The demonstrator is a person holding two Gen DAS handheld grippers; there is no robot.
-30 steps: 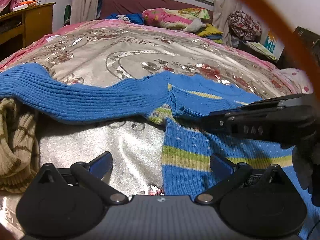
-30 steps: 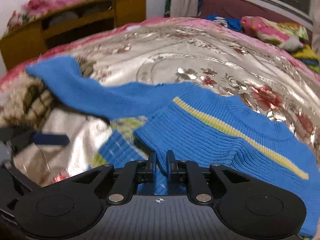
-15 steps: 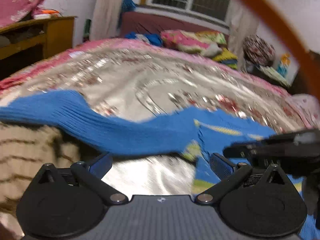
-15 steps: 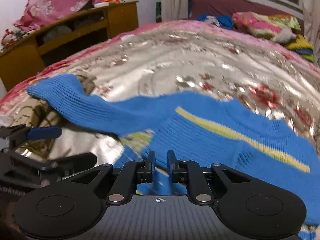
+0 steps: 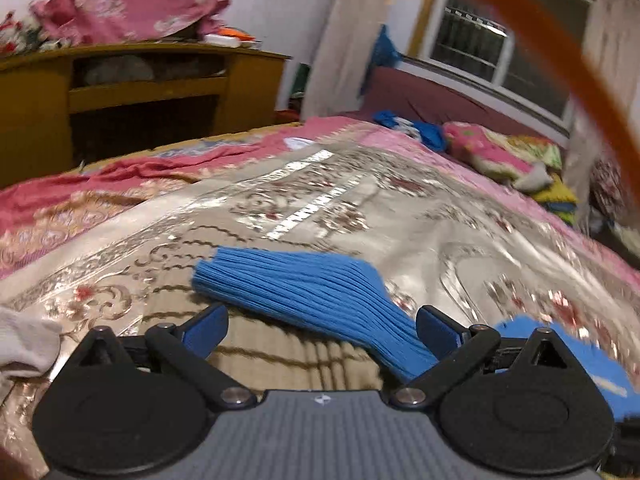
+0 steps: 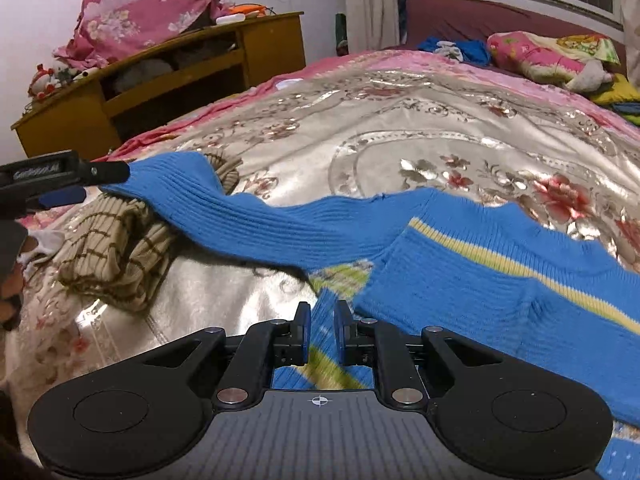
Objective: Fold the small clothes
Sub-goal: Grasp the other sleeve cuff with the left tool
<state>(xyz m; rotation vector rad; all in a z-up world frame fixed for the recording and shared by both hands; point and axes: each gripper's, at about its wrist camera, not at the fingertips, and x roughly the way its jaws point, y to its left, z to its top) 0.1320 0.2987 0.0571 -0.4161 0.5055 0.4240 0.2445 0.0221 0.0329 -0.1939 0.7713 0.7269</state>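
A small blue ribbed sweater (image 6: 472,276) with yellow and green stripes lies spread on the bed. Its long left sleeve (image 6: 224,204) stretches out to the left over a brown striped garment (image 6: 116,252). In the left wrist view the sleeve's cuff end (image 5: 304,292) lies just ahead of my left gripper (image 5: 320,328), which is open and empty above it. My left gripper also shows at the left edge of the right wrist view (image 6: 60,184), beside the cuff. My right gripper (image 6: 320,332) is shut on the sweater's striped body.
The bed has a shiny floral cover (image 6: 400,140). A wooden shelf unit (image 6: 172,80) stands left of the bed. Pillows and clothes (image 6: 548,56) lie at the far end. A pale cloth (image 5: 24,344) lies at the left edge of the left wrist view.
My left gripper has swung left along the sleeve to its cuff end. My right gripper has stayed shut on the sweater and shifted a little.
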